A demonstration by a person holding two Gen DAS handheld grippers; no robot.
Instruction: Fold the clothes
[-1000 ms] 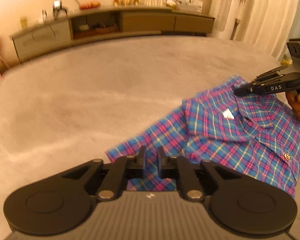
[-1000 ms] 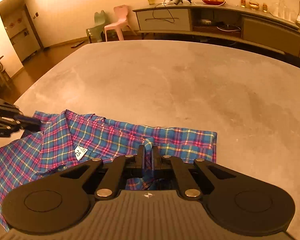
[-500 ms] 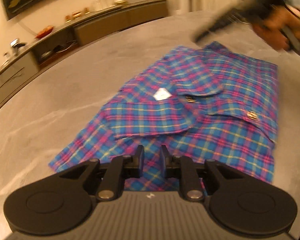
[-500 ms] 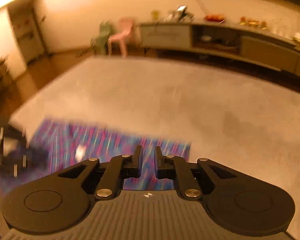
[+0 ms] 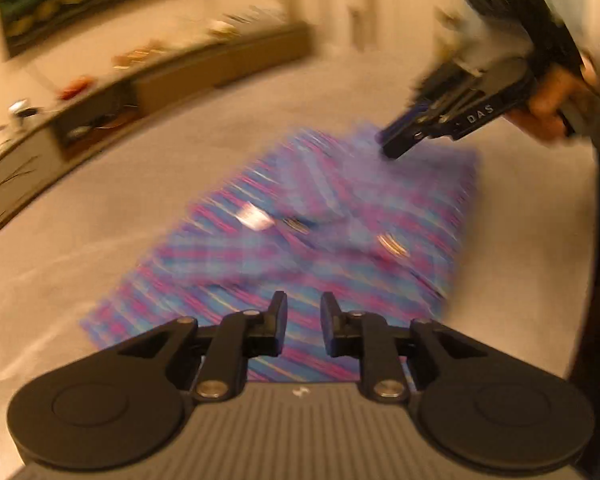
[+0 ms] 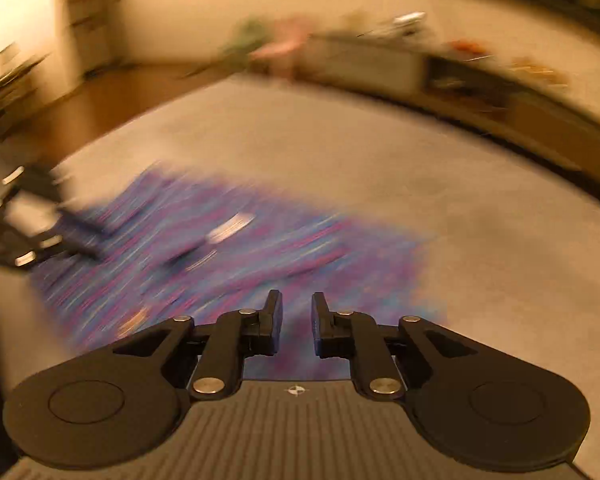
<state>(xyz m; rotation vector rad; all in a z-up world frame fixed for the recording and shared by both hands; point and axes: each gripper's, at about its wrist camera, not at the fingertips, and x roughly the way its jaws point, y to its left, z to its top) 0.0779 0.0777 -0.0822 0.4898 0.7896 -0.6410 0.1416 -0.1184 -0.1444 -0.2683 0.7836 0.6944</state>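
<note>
Left wrist view, blurred: left gripper (image 5: 303, 322) jaws parted, holding nothing, above the near edge of the plaid shirt (image 5: 300, 240), which lies partly folded on the grey desk (image 5: 100, 240). Right gripper (image 5: 396, 146) hovers over the shirt's far end.

Right wrist view, also blurred: right gripper (image 6: 297, 322) jaws apart, empty, over the plaid shirt (image 6: 260, 264); left gripper (image 6: 80, 236) at the shirt's left side.

Judged: between folds. Next move calls for pinching an edge with each gripper.

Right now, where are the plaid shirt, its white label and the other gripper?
plaid shirt (image 5: 340, 264): left wrist view, folded front.
white label (image 5: 254, 215): left wrist view, label's middle.
right gripper (image 5: 394, 146): left wrist view, fingertips.
</note>
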